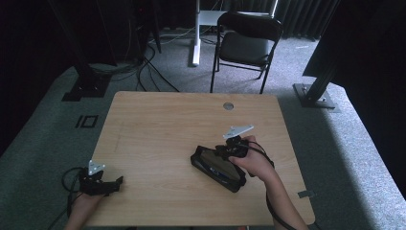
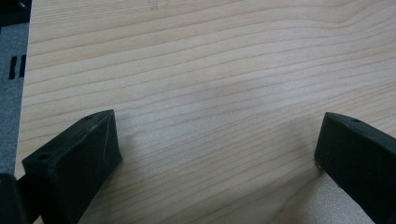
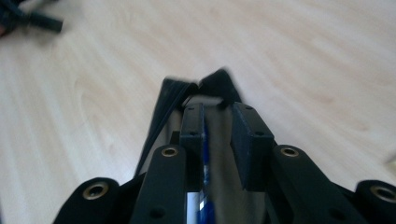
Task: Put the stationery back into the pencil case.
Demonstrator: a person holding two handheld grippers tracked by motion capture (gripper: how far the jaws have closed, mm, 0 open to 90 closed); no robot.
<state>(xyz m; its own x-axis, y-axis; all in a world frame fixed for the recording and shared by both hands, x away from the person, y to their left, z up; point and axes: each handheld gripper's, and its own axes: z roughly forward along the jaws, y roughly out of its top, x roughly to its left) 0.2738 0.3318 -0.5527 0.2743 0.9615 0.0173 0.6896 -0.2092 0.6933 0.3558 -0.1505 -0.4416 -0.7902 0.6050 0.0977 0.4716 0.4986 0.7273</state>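
Observation:
A black zip pouch lies on the wooden table, right of centre, its mouth agape. My right gripper grips the pouch's upper rim. In the right gripper view the two jaws stand close together, pinching the thin black wall of the pouch at the right gripper. Something blue and white shows inside the pouch, low between the jaws. My left gripper rests near the table's front left corner. In its own view the left gripper is open wide over bare wood.
A round cable hole sits near the table's far edge. Beyond the table stand a black folding chair, a white desk leg and dark frame posts, with cables on the grey carpet. A small patch marks the table's right front edge.

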